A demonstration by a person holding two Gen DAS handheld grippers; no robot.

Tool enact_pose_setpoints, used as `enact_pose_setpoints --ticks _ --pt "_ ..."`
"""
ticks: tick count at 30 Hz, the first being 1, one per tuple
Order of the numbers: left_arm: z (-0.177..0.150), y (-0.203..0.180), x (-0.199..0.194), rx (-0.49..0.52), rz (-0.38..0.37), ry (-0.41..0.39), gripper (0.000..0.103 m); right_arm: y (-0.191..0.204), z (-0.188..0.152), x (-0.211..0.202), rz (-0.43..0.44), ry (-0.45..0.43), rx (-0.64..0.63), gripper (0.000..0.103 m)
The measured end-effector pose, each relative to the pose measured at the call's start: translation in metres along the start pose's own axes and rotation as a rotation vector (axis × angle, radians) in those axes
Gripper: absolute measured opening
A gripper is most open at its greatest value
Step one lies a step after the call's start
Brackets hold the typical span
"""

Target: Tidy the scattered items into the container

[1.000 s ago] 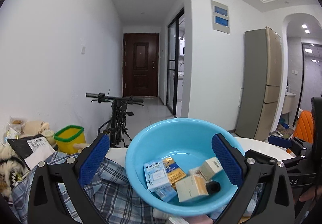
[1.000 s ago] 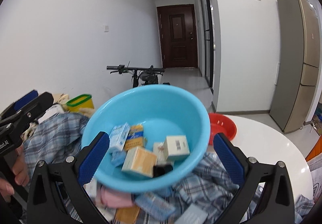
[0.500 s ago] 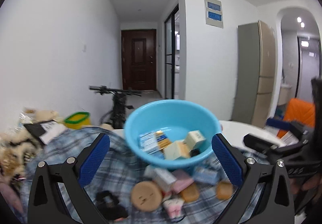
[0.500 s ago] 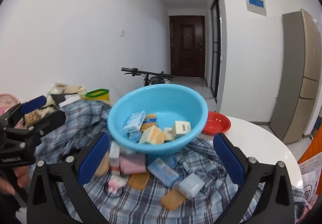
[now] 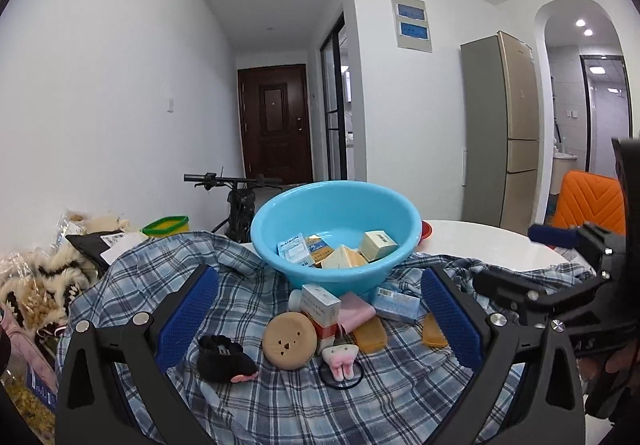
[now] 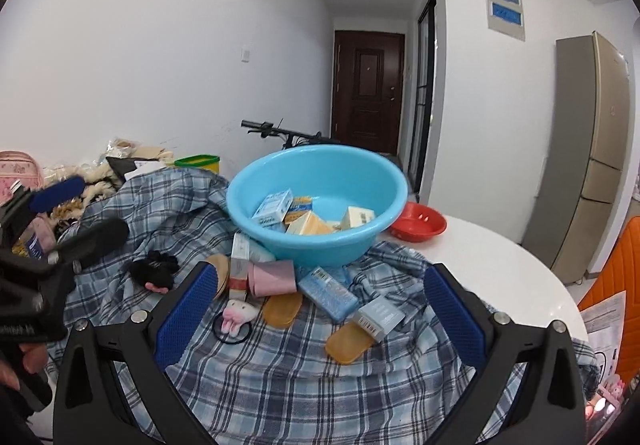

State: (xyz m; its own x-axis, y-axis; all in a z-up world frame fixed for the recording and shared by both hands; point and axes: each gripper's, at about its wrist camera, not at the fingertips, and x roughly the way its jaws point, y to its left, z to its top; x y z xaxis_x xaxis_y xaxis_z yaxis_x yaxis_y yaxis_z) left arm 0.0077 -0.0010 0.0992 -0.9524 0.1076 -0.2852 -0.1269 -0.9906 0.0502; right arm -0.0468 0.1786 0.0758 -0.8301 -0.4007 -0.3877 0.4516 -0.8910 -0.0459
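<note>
Blue plastic basin (image 5: 336,213) sits at the far side of the checked cloth (image 6: 280,365) on my worktop, with several boxes already in it. About a dozen items lie loose just in front, the round brown compact (image 5: 289,341) among them. Both tools, left tool (image 5: 316,319) and right tool (image 6: 320,315), gape apart, empty. A second ago they were close over the basin; now they sit further back.

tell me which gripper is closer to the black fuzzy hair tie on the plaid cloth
Left. The black fuzzy hair tie lies just inside the left gripper's own left finger; the right gripper sits further right, near the boxes.
</note>
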Motion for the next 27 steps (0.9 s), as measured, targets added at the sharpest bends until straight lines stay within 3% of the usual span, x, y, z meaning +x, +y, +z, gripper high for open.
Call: enact_pose_setpoints --ticks 4,10,14,20,25,27 --pt "-0.001 0.004 0.000 -0.043 -0.022 -0.002 0.103 0.000 0.003 -0.001 0.000 -0.010 0.008 0.103" --pt "-0.003 0.004 0.000 -0.032 0.003 -0.016 0.103 0.000 0.000 0.000 -0.007 -0.017 0.010 0.103" --pt "-0.010 0.001 -0.004 -0.022 0.060 -0.070 0.103 0.001 -0.004 0.001 -0.019 -0.024 0.010 0.103" --pt "-0.026 -0.001 0.002 -0.032 0.039 -0.066 0.103 -0.005 -0.020 0.009 -0.029 -0.031 0.042 0.103" --pt "-0.050 -0.001 0.011 -0.048 0.090 -0.088 0.103 -0.012 -0.037 0.019 -0.028 -0.036 0.086 0.103" --pt "-0.058 0.002 0.018 -0.073 0.075 -0.073 0.103 -0.014 -0.044 0.021 -0.024 -0.051 0.098 0.103"
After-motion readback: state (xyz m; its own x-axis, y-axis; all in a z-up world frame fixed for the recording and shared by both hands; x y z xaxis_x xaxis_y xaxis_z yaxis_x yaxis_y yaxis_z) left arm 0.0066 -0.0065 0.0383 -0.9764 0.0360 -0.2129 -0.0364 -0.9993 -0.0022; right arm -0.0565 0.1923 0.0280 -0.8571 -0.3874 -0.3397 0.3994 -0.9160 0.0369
